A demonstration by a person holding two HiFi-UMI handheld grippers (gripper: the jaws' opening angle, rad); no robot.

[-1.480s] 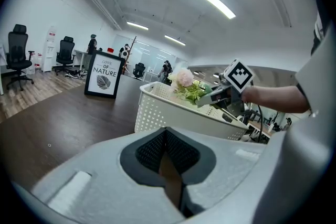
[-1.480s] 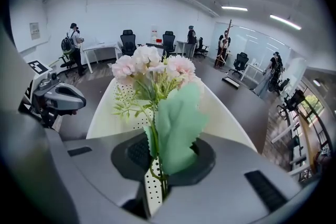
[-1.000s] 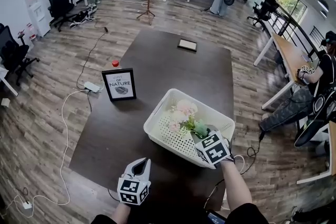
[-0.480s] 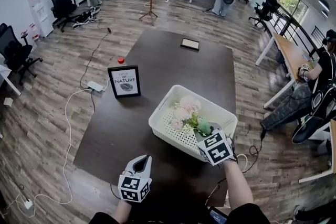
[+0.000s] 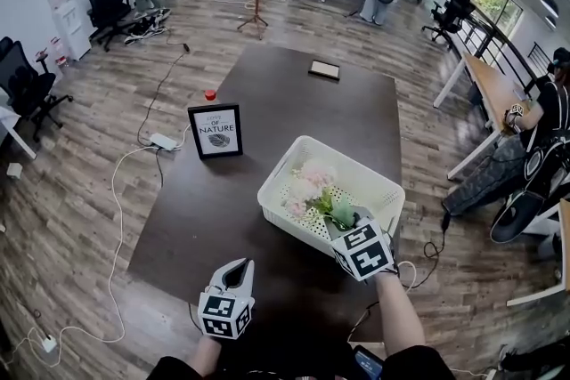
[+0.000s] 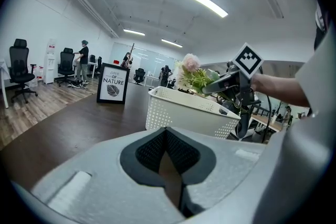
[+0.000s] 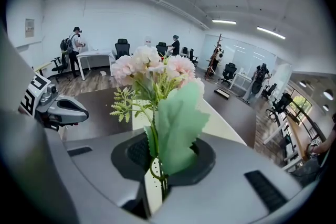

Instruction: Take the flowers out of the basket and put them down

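A bunch of pink flowers (image 5: 310, 184) with green leaves stands up out of the white perforated basket (image 5: 287, 215) on the dark table (image 5: 294, 107). My right gripper (image 5: 344, 219) is at the basket's near right corner, shut on the stems. In the right gripper view the flowers (image 7: 152, 72) rise between the jaws, and a large leaf hides part of the stems. My left gripper (image 5: 235, 270) hovers over the near table edge, left of the basket, shut and empty. In the left gripper view its jaws (image 6: 167, 138) meet, with the basket (image 6: 184, 111) and flowers (image 6: 190, 72) ahead.
A framed "of nature" sign (image 5: 215, 131) stands left of the basket, with a small red object (image 5: 210, 94) behind it. A dark flat tablet (image 5: 324, 69) lies at the table's far end. Office chairs, desks and several people fill the room around.
My right gripper has lifted the flowers a little and drawn them toward the basket's near right corner. The left gripper has drifted slightly, still shut.
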